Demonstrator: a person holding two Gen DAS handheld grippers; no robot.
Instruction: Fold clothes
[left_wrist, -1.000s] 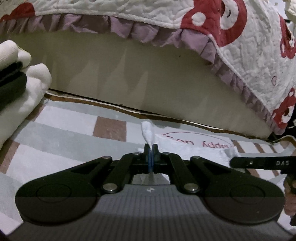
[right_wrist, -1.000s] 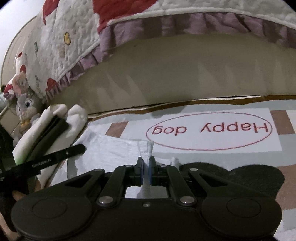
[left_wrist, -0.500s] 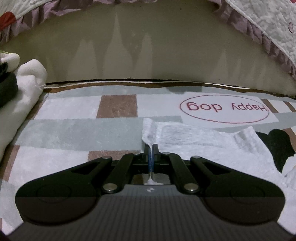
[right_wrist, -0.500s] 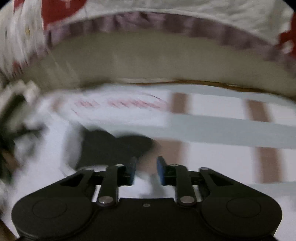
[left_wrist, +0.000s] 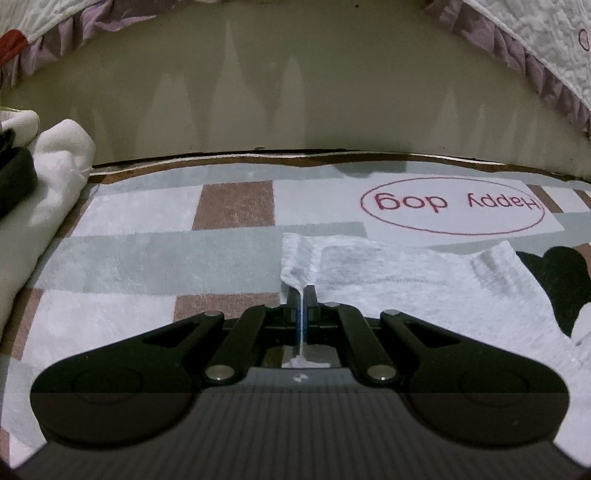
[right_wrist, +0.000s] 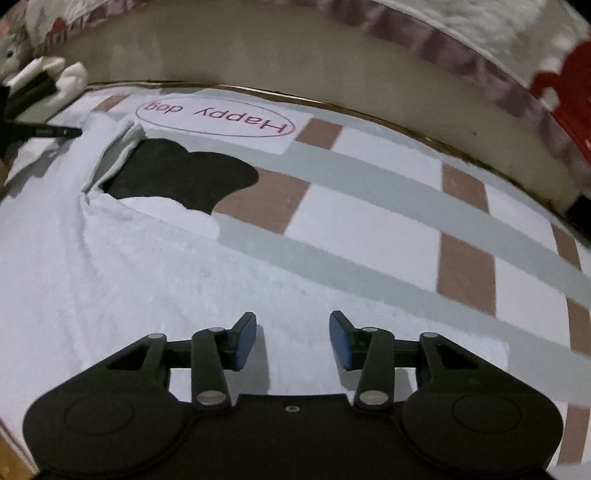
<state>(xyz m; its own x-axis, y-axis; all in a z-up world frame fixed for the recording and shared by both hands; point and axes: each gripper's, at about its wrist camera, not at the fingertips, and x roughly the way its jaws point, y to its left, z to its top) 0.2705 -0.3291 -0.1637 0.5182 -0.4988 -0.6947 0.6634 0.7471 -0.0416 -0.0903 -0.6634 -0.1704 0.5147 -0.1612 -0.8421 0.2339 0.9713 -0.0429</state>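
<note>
A white garment (left_wrist: 424, 284) lies spread on a checked "Happy dog" mat (left_wrist: 236, 206); a black shape of the mat's print shows beside it. My left gripper (left_wrist: 303, 295) is shut on the garment's left corner, low over the mat. In the right wrist view the garment (right_wrist: 110, 288) covers the left half of the mat (right_wrist: 369, 221). My right gripper (right_wrist: 292, 332) is open and empty, just above the garment's near edge. The left gripper (right_wrist: 74, 132) shows at the far left as a thin black bar.
A stack of folded white and black clothes (left_wrist: 40, 192) sits at the mat's left end, also in the right wrist view (right_wrist: 44, 81). A bed with a beige base (left_wrist: 295, 92) and a red-and-white quilt (right_wrist: 517, 44) runs behind the mat.
My right gripper has let go of the garment, opened, and swung right and back toward the near edge. My left gripper lowered its corner to the mat and still holds it.
</note>
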